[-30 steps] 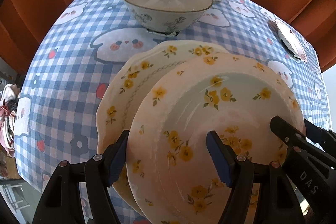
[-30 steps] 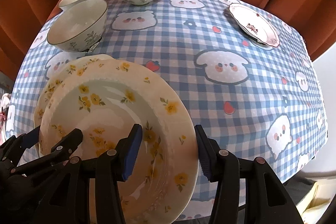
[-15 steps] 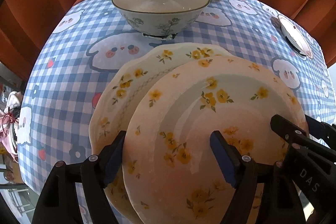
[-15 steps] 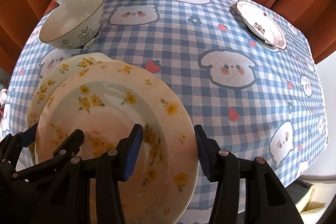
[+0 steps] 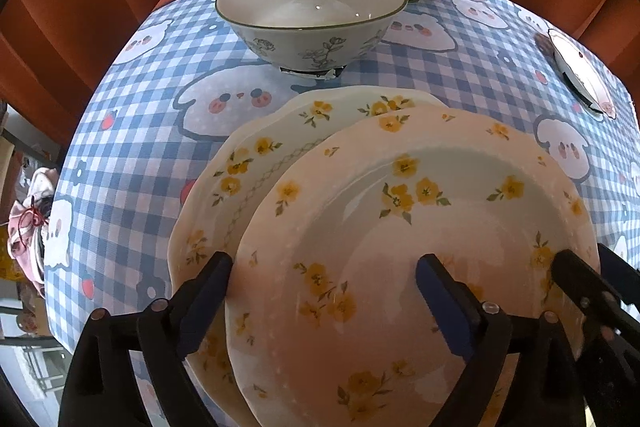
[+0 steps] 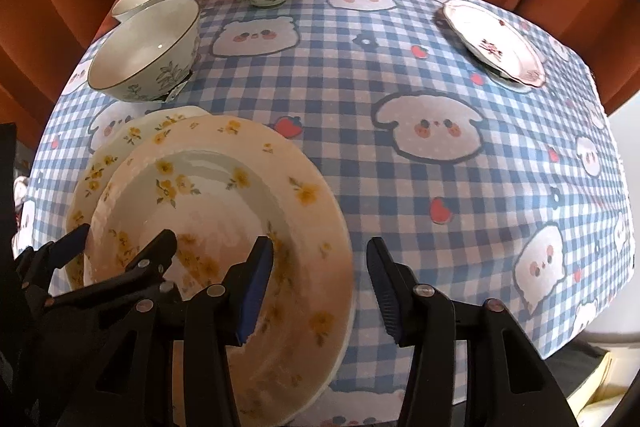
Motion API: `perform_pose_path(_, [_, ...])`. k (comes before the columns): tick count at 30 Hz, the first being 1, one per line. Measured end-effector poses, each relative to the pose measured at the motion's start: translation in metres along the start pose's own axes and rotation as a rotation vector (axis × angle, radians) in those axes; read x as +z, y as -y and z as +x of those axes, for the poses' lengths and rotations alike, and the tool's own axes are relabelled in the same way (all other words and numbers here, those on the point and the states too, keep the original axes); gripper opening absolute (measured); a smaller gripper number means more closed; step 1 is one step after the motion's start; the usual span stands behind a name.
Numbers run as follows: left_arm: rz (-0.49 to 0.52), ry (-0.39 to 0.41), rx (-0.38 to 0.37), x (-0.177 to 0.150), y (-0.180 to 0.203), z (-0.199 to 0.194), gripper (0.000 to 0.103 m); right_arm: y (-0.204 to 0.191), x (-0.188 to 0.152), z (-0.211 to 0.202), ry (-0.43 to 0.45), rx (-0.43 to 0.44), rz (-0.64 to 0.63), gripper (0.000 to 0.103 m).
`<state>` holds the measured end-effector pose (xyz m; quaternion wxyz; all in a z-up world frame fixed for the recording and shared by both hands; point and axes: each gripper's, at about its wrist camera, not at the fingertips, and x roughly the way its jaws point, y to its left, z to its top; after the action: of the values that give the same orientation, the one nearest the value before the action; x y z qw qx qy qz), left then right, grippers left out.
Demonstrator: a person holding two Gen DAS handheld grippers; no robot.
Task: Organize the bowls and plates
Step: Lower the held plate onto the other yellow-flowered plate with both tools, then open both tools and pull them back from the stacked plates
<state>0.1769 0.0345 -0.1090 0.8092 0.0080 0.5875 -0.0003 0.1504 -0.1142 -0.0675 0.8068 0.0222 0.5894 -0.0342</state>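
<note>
At centre: upper plate (image 5: pixel 420 227), yellow-flowered, lies stacked on a second plate (image 5: pixel 256 163), offset toward the table edge, so the pair isn't yet squared. L gripper (image 5: pixel 324 291) has just been opening; jaws spread wide, straddling the near-left rim w/o pressing, apparently a release. R gripper (image 6: pixel 318 283) has just been closing; its jaws bracket the right rim, pads not visibly pinching. Beyond: three bowls (image 5: pixel 312 7) and a red-patterned plate (image 6: pixel 496 43) sit apart on the checked tablecloth (image 6: pixel 400 187), prob. still to be sorted.
</note>
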Motion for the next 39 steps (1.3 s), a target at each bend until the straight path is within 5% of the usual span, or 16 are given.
perform_pose_path(3, [0.031, 0.011, 0.031, 0.001, 0.006, -0.002, 0.096, 0.0, -0.003, -0.002, 0.005, 0.021, -0.003, 0.034])
perform_pose_path(32, [0.037, -0.021, -0.038, -0.01, -0.034, -0.015, 0.095, -0.034, 0.003, 0.013, -0.022, -0.035, -0.036, 0.038])
perform_pose_path(39, [0.038, -0.014, -0.054, -0.013, -0.036, -0.026, 0.095, -0.025, -0.001, -0.009, 0.024, -0.052, 0.021, 0.069])
